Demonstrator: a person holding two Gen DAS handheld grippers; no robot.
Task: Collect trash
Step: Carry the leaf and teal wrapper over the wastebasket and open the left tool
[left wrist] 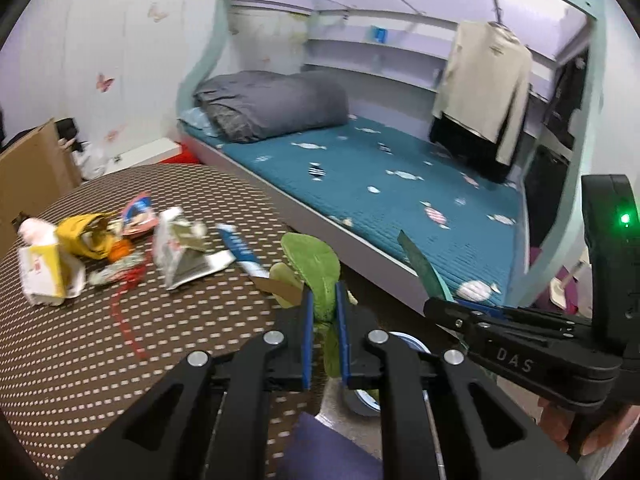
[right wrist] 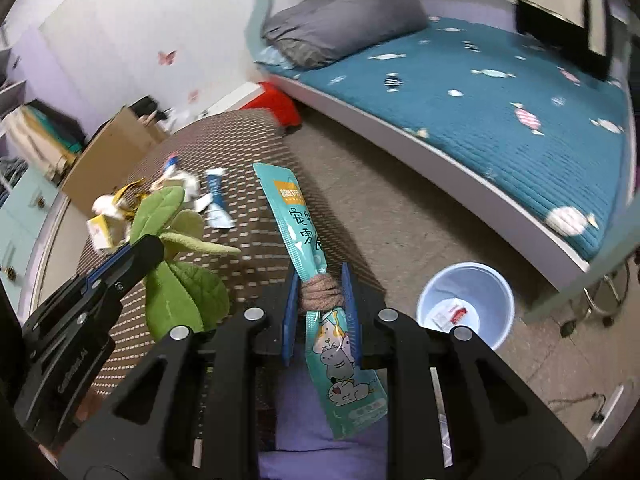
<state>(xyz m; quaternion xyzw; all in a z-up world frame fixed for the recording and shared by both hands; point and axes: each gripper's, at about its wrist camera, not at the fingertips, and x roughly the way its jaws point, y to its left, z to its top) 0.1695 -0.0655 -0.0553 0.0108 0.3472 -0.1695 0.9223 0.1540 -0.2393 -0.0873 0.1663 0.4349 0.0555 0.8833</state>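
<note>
Two items were in hand at this moment, one per tool. The right tongs were pinching a teal snack wrapper with cartoon cats, gripped at a brown cord wound round its middle. The left tongs were pressed together on the stem of a green fabric leaf sprig. Both were raised off the brown dotted desk, neither yet over the pale blue bin, which stood on the floor just right of the desk and held only a small scrap or two. Farther off, most of the trash remained on the desk: a blue-and-white tube, a torn white packet, a yellow wrapper, a yellow-white carton. By my judgement, the collecting was at an early stage.
</note>
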